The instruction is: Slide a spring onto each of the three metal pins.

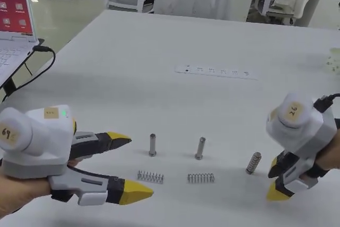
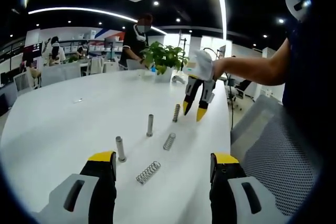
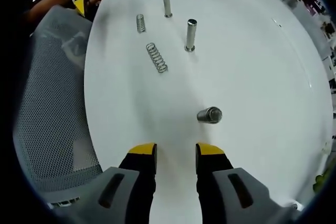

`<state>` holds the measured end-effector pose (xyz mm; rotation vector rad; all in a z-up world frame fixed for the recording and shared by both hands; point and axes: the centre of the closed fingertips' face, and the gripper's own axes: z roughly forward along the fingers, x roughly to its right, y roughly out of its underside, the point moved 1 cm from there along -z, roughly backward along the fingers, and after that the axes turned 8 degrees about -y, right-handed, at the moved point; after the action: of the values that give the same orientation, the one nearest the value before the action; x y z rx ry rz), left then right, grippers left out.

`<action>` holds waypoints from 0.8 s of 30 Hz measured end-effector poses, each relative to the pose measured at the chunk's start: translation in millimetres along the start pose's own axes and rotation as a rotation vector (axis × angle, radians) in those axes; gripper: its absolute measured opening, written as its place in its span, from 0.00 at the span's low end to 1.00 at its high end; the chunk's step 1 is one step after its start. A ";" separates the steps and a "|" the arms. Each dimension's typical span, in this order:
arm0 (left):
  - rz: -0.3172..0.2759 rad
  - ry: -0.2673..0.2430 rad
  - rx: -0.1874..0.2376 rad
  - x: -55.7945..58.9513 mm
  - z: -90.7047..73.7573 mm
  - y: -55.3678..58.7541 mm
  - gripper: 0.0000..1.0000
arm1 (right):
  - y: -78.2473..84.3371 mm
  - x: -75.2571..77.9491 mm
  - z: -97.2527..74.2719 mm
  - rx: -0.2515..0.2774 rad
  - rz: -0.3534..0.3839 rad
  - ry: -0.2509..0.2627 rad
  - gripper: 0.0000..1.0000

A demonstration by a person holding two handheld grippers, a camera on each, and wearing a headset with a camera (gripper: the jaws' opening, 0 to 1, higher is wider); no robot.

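The left gripper (image 1: 130, 166) holds its fingers spread wide, the right gripper (image 3: 176, 153) slightly apart, both empty. On the white counter (image 1: 159, 67) one spring (image 1: 254, 163) sits over the right pin (image 3: 214, 114). A loose spring (image 1: 150, 176) lies before the left pin (image 1: 152, 145), another spring (image 1: 201, 177) before the middle pin (image 1: 200, 148)

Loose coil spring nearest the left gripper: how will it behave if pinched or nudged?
The thin wire coil spring lies on its side on the smooth white table, so a nudge probably rolls it. Its gapped turns suggest it bows under a hard pinch. Likely light; it may flick out of the open left gripper.
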<state>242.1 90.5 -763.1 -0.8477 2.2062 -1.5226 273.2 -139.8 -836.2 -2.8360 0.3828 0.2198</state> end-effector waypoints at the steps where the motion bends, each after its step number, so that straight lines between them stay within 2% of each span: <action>1: 0.000 0.000 0.000 0.1 0.1 0.1 0.69 | 0.4 -1.5 0.6 -0.002 -0.001 -0.001 0.28; 9: 0.003 0.001 0.000 1.2 -0.1 -0.3 0.69 | -2.6 -15.1 5.1 -0.003 -0.010 -0.021 0.28; 24: 0.008 0.001 0.005 2.3 -0.8 -2.3 0.69 | -21.8 -42.7 6.6 0.018 -0.057 -0.069 0.28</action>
<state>240.5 89.1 -760.5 -0.8361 2.2035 -1.5247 237.8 -107.5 -829.3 -2.8085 0.2881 0.3006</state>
